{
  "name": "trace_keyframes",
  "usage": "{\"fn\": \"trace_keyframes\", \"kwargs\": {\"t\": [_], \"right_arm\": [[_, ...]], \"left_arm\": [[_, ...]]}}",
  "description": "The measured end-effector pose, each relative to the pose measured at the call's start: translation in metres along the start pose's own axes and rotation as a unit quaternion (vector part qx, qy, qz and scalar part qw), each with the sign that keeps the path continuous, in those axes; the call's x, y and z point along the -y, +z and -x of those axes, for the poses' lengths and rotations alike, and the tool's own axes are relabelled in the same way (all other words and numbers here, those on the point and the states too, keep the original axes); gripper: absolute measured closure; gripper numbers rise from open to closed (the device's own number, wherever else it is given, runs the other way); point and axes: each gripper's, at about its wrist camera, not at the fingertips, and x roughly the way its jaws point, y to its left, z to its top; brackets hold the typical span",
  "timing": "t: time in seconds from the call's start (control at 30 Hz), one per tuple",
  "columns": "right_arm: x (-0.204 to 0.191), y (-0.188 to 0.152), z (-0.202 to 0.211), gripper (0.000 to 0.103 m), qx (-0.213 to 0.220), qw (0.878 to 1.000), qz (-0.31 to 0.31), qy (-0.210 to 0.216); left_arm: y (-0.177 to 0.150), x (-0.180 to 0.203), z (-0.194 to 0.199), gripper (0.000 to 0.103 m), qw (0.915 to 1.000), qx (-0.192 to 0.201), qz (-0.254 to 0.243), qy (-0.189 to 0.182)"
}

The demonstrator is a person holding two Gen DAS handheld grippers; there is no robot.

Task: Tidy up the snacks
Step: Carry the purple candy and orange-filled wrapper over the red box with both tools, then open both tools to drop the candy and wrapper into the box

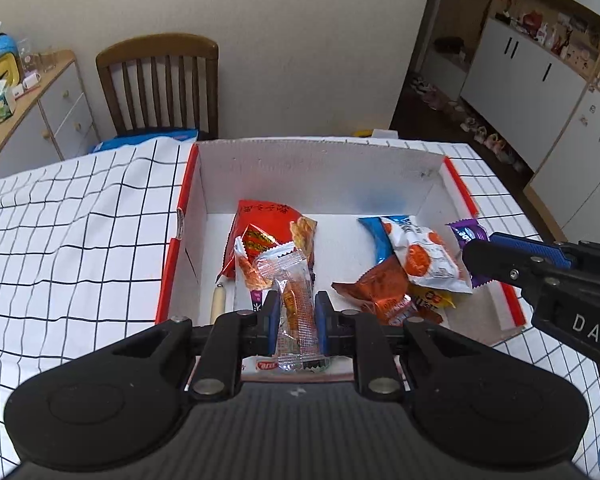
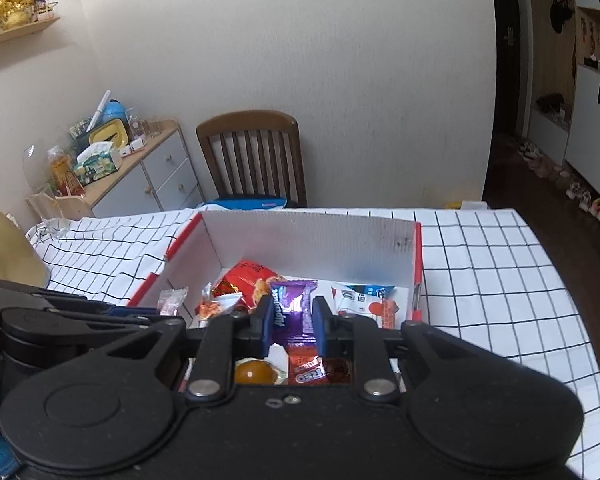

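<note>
left gripper (image 1: 297,312): my fingers (image 1: 271,316) pinch a clear packet (image 1: 296,304) with orange contents; it stands upright between the blue pads, above the near end of the box.
right gripper (image 2: 291,320): my fingers (image 2: 321,322) pinch a purple wrapper (image 2: 292,308) with white lettering, held over the box's near right part; in the left wrist view the same wrapper (image 1: 466,236) sticks out past my right gripper (image 1: 476,256) at the box's right wall.
box (image 1: 316,168): open cardboard box, white inside, red outer edges, resting on the surface; seen from the right wrist too (image 2: 312,236).
left pile: a large red bag (image 1: 264,220) lies on the box floor toward the left, with a small red and yellow packet (image 1: 260,242) and other clear packets overlapping its near edge.
right pile: a white and orange packet (image 1: 424,256) lies over a blue wrapper (image 1: 374,236); an orange-brown packet (image 1: 380,286) touches its near side, a yellow packet (image 1: 436,300) just beside that.
near floor of box: from the right wrist view, a round amber sweet (image 2: 254,372) and a red wrapper (image 2: 308,368) lie under my right fingers.
wooden handle (image 1: 218,304): pale, lying along the box's left wall; the rest of it is hidden.
surface (image 1: 80,220): covered by a white cloth with a black grid, rumpled on the left.
chair (image 1: 160,84): brown, slatted back, at the far side of the surface.
cabinet (image 1: 48,108): far left, cluttered top.
</note>
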Motion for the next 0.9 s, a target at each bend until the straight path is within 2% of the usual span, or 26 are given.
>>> {"fn": "trace_keyframes", "kwargs": {"t": [0.3, 0.43, 0.67, 0.9], "right_arm": [[0.012, 0.001, -0.040, 0.084, -0.036, 0.999, -0.014, -0.006], [0.009, 0.000, -0.054, 0.084, -0.046, 0.999, 0.009, -0.026], [0.007, -0.005, -0.067, 0.084, -0.073, 0.997, 0.030, -0.012], [0.003, -0.011, -0.072, 0.084, -0.086, 0.994, 0.059, -0.024]], "left_arm": [[0.005, 0.010, -0.032, 0.085, 0.9993, -0.026, -0.027, -0.004], [0.009, 0.014, -0.047, 0.085, 0.9986, -0.037, -0.039, -0.001], [0.013, 0.021, -0.068, 0.085, 0.9955, -0.057, -0.074, 0.011], [0.013, 0.027, -0.088, 0.085, 0.9914, -0.091, -0.093, 0.015]]}}
